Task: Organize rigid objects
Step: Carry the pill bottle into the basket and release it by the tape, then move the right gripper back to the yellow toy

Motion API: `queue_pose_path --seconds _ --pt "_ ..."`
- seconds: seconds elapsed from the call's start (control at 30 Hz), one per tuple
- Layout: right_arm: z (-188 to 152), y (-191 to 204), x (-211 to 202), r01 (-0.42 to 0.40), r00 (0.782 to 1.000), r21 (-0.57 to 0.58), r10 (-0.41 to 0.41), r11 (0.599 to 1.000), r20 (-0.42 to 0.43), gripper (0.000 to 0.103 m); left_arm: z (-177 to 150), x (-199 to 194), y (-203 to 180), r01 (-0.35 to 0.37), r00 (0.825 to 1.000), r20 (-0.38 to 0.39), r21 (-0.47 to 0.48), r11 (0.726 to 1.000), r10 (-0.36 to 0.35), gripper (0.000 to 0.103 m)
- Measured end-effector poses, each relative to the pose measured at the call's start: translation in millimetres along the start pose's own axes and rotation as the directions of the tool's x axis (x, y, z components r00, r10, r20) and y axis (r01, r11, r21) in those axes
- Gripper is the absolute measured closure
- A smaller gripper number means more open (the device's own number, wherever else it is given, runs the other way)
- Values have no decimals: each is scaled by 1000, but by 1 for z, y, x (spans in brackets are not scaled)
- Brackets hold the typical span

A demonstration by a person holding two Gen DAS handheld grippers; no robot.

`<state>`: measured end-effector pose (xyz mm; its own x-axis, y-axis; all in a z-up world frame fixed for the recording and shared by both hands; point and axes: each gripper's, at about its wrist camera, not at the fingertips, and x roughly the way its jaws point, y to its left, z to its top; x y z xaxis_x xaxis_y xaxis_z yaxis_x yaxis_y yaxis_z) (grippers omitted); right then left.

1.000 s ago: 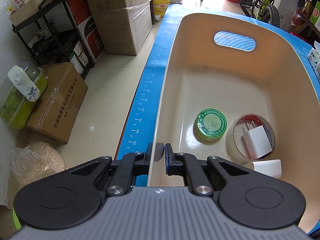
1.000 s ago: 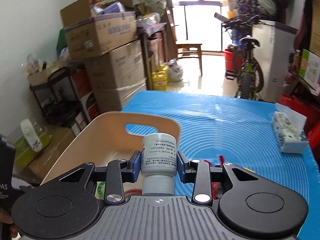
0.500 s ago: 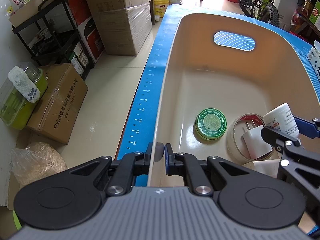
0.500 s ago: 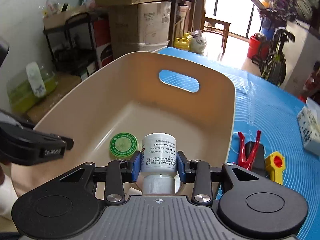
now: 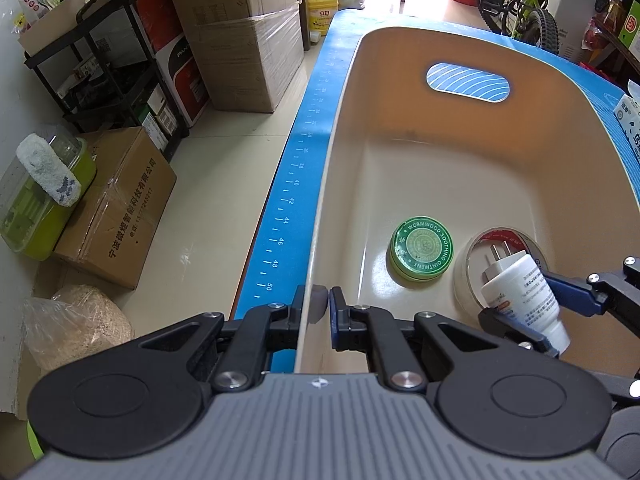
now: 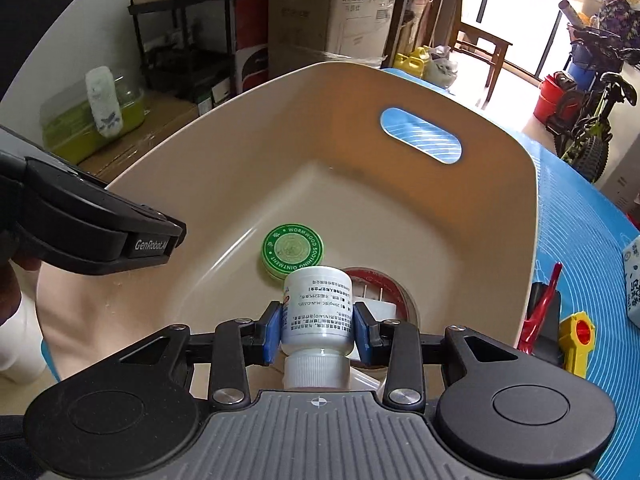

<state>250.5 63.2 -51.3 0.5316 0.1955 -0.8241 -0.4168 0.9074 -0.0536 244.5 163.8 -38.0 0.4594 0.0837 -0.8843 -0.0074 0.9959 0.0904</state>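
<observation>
Change: the white bottle (image 6: 318,312) has been carried from above the blue mat down into the beige bin (image 6: 532,216), and the jaws of the right gripper (image 6: 318,330) have just been opening around it.
Bottle: it is held cap toward the camera and tilted, low over the tape roll (image 6: 394,286) and the white plug (image 5: 506,258) that lies inside that roll.
Right gripper: its blue pads are seen just beside the bottle's sides; a slim gap shows on the right, so the hold is judged to be loosening rather than tight.
Left gripper: the left gripper (image 5: 316,306) is clamped on the bin's near wall, one pad inside and one outside.
Bin contents: a green tin (image 5: 421,247) lies flat on the floor, just beside the tape roll.
Outside: a red clip (image 6: 540,312) and a yellow piece (image 6: 576,346) are left on the mat (image 6: 580,208) over the desk.
Meaning: the bottle's placing is judged nearly finished; the outside items probably remain to be sorted.
</observation>
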Motion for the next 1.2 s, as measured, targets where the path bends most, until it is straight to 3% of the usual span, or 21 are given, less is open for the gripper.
queue_pose_path --seconds 0.17,0.4,0.47,0.63,0.83,0.93,1.2 --pt "0 -13 -5 -27 1000 53 27 998 2 51 0 1 0 0 1000 -1 0 1000 0 91" --pt "-1 -42 -41 -53 993 107 40 993 113 48 -1 1 0 1 1000 1 0 1000 -1 91" --pt "-3 -57 -54 -42 987 129 21 991 159 38 -1 2 1 0 1000 0 1 1000 0 91" --pt "-10 -102 -71 32 976 222 -78 975 203 38 -1 1 1 -1 1000 1 1 1000 1 91" --pt "-26 -158 -59 138 963 347 -207 928 171 38 -1 1 2 0 1000 1 1 1000 0 91" --pt "-36 -179 -43 161 967 392 -224 906 120 38 -1 1 2 0 1000 0 1 1000 0 91" --pt "-54 -205 -5 268 952 392 -304 880 33 38 -1 0 2 1 1000 1 0 1000 -1 91"
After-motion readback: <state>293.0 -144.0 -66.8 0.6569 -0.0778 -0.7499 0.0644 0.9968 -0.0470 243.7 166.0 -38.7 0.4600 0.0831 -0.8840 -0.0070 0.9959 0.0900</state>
